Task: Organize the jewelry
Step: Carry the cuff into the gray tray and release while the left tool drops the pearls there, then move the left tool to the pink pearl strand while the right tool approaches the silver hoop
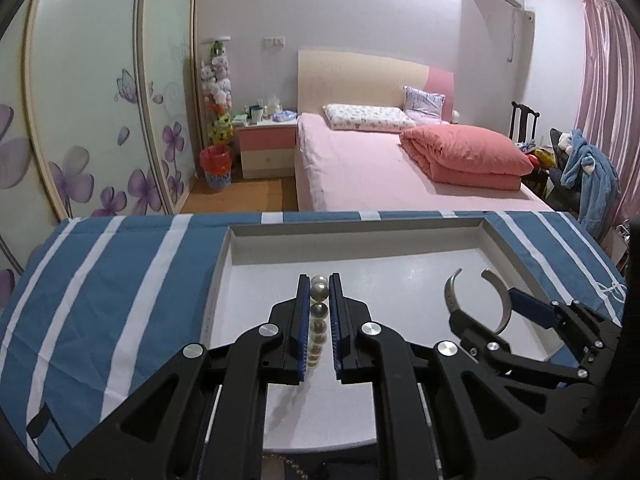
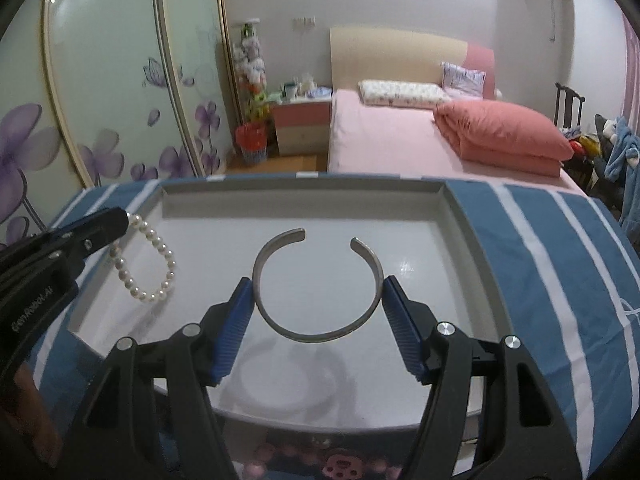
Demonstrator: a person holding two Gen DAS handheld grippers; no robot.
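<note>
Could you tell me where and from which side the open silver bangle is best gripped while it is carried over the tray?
Across its closed half, as the right gripper does now: one pad on each outer side of the silver bangle, coming from the end opposite its gap. There the band probably flexes least, while near the gap the free ends could spring inward. The white tray lies below.

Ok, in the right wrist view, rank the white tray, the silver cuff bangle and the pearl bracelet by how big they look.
1. White tray
2. Silver cuff bangle
3. Pearl bracelet, though it hangs in a loop farther from the camera, so its gap to the bangle is unsure.
</note>
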